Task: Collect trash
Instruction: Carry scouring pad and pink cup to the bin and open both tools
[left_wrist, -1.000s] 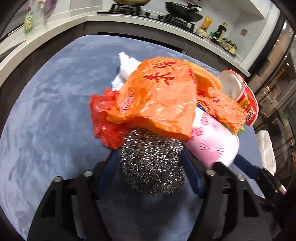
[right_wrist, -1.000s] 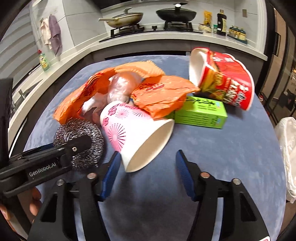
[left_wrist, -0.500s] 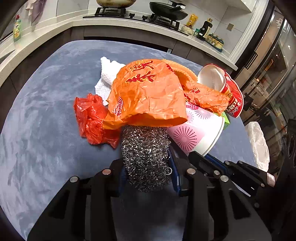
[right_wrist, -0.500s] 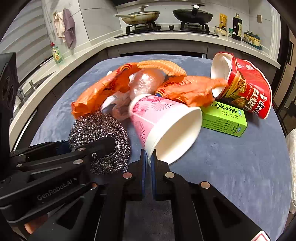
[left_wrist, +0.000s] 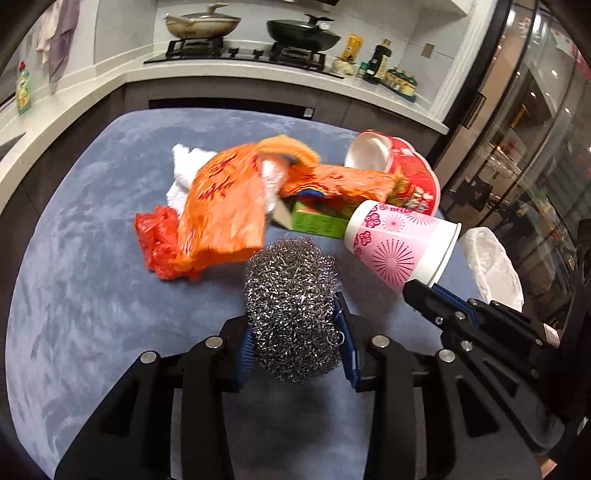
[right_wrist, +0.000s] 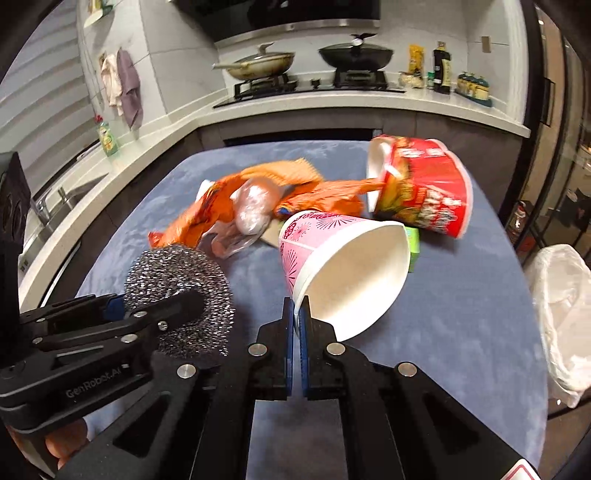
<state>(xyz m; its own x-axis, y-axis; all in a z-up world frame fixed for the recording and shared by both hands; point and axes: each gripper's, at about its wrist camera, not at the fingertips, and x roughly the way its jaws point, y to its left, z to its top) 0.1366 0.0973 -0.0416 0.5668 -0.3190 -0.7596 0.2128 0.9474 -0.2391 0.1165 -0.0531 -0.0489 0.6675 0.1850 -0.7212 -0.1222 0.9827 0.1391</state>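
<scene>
My left gripper (left_wrist: 295, 332) is shut on a steel wool ball (left_wrist: 293, 306) and holds it above the blue table (left_wrist: 92, 295). My right gripper (right_wrist: 296, 317) is shut on the rim of a pink paper cup (right_wrist: 343, 266), lifted off the table; the cup also shows in the left wrist view (left_wrist: 402, 247). The trash pile stays on the table: an orange plastic bag (left_wrist: 221, 210), a red bag (left_wrist: 155, 240), a green box (left_wrist: 317, 221), a red noodle bowl (right_wrist: 421, 192) on its side, and a clear bag (right_wrist: 251, 210).
A white-lined bin (right_wrist: 565, 306) stands off the table's right edge. A white cloth (left_wrist: 181, 173) lies behind the orange bag. The kitchen counter with stove and pans (right_wrist: 306, 62) runs along the back and left.
Both grippers have lifted and pulled back from the pile, the left with the steel wool, the right with the pink cup. The right gripper closed on the cup's rim a second ago.
</scene>
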